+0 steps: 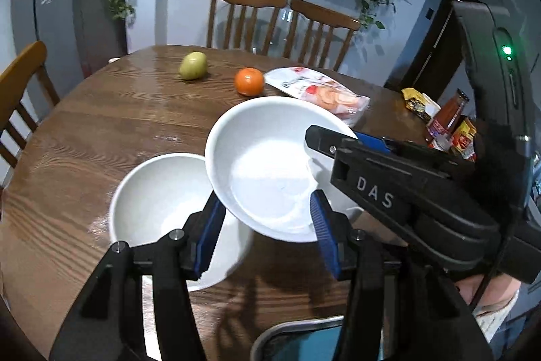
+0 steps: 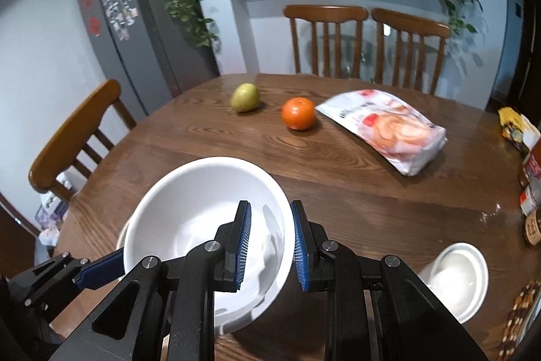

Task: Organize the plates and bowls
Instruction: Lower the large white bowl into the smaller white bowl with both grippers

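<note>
Blue-padded fingers of the right gripper (image 2: 270, 246) pinch the near rim of a white bowl (image 2: 203, 225), one pad inside the wall and one outside, holding it tilted and clear of the counter (image 2: 355, 192). Seen from the left wrist, the left gripper (image 1: 267, 239) stands partly open, its pads either side of the lifted bowl's lower edge; whether they press on it is unclear. Just below and to the left sits a second white bowl (image 1: 155, 195) on the counter, its rim overlapped by the raised one. Nesting looks underway but not finished. A smaller white dish (image 2: 456, 279) waits well apart on the right, apparently untouched.
</note>
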Demonstrator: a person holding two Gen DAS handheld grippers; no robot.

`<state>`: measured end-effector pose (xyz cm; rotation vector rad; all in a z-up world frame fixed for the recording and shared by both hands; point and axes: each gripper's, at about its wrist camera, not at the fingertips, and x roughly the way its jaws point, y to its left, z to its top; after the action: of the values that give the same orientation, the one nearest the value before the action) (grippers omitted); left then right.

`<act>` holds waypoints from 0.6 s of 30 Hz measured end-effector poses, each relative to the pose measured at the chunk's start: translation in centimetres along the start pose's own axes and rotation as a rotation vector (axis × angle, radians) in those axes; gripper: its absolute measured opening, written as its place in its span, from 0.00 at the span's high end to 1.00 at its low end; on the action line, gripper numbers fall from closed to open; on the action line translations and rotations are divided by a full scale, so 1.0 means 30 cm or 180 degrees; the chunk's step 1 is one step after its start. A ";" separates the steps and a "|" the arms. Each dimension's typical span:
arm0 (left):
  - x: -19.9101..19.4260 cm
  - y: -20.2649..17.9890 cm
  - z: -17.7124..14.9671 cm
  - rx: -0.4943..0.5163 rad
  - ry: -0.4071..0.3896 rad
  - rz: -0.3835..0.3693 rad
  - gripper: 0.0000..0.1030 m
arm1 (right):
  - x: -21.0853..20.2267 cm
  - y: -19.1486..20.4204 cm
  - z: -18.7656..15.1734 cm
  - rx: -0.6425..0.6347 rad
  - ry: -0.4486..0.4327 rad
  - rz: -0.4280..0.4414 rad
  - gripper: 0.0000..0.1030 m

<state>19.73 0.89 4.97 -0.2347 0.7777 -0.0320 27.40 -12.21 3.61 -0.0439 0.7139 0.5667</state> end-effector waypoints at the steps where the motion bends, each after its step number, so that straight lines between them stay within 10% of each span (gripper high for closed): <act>1: -0.003 0.010 -0.003 -0.0011 -0.0004 0.0015 0.52 | 0.006 0.017 -0.002 -0.0025 0.0002 0.0017 0.74; 18: -0.060 0.190 -0.099 -0.0260 -0.0191 0.0398 0.52 | 0.108 0.235 -0.064 -0.0392 0.0086 0.0359 0.74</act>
<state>16.04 6.06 2.91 -0.2628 0.7334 0.1244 24.66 -5.12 1.16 -0.1267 0.7101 0.7189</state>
